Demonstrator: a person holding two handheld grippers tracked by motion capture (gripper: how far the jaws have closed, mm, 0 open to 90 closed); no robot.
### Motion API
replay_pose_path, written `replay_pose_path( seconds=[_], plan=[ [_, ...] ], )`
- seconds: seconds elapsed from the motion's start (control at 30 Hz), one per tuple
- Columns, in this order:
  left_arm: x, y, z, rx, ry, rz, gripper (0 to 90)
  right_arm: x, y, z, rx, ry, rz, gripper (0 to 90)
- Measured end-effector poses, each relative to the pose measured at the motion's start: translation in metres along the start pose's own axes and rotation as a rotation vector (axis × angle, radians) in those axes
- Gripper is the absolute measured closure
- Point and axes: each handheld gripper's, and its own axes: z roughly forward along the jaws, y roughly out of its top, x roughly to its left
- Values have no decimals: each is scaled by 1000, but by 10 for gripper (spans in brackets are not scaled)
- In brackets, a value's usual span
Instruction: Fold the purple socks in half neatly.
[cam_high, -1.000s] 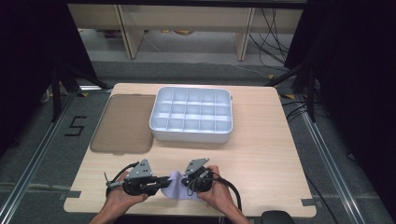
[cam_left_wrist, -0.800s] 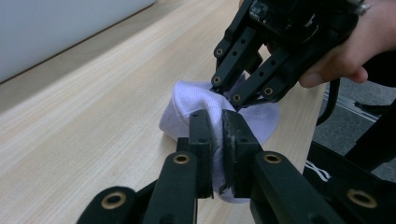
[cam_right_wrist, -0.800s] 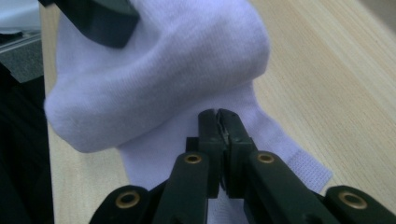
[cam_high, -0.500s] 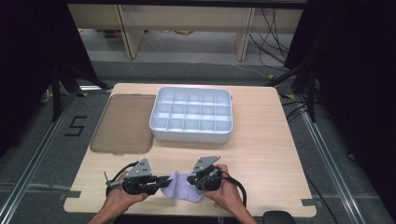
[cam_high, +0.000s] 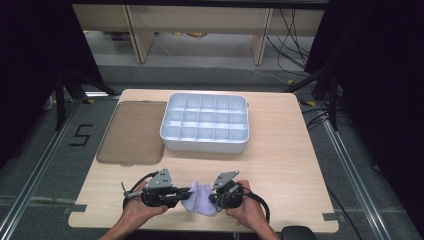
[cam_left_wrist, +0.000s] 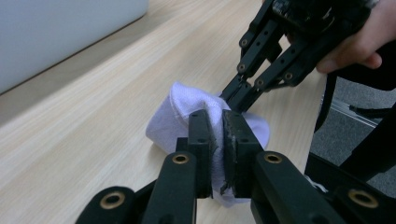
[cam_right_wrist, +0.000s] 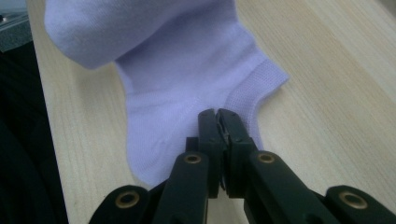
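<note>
A pale lavender sock (cam_high: 199, 201) lies on the wooden table near its front edge, between my two grippers. My left gripper (cam_high: 186, 194) comes in from the left, shut on a bunched fold of the sock (cam_left_wrist: 187, 112); white fabric shows squeezed between its pads. My right gripper (cam_high: 213, 197) comes in from the right, and its jaws are pressed together on the thin fabric near the sock's ribbed cuff (cam_right_wrist: 261, 84). In the left gripper view the right gripper (cam_left_wrist: 236, 95) meets the sock's far side. A hand holds each gripper.
A white compartment tray (cam_high: 205, 145) stands at the middle of the table, behind the grippers. A flat brown translucent lid (cam_high: 131, 132) lies to its left. Bare table (cam_high: 285, 160) stretches to the right. The front edge is just below the hands.
My right gripper has moved to the right, away from the left one, and the sock now lies spread wider between them. The left gripper has stayed in place.
</note>
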Motion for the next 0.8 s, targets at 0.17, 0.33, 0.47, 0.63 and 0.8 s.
replay_pose_path(
  seconds=[0.17, 0.33, 0.47, 0.63, 0.8],
  plan=[
    [-2, 5, 12, 18, -8, 12, 820, -2, 0, 0, 2, 6, 1, 888],
    [-3, 3, 28, 77, -2, 18, 817, -4, -1, -2, -7, 14, 16, 859],
    [1, 3, 31, 104, 5, 32, 815, -10, -1, -17, -67, 2, 50, 859],
    [-1, 5, 42, 115, 13, 9, 811, -15, -6, -33, -94, -29, 69, 858],
    [-4, 5, 53, 127, 10, 14, 794, -16, -14, -37, -90, -29, 85, 854]
  ],
)
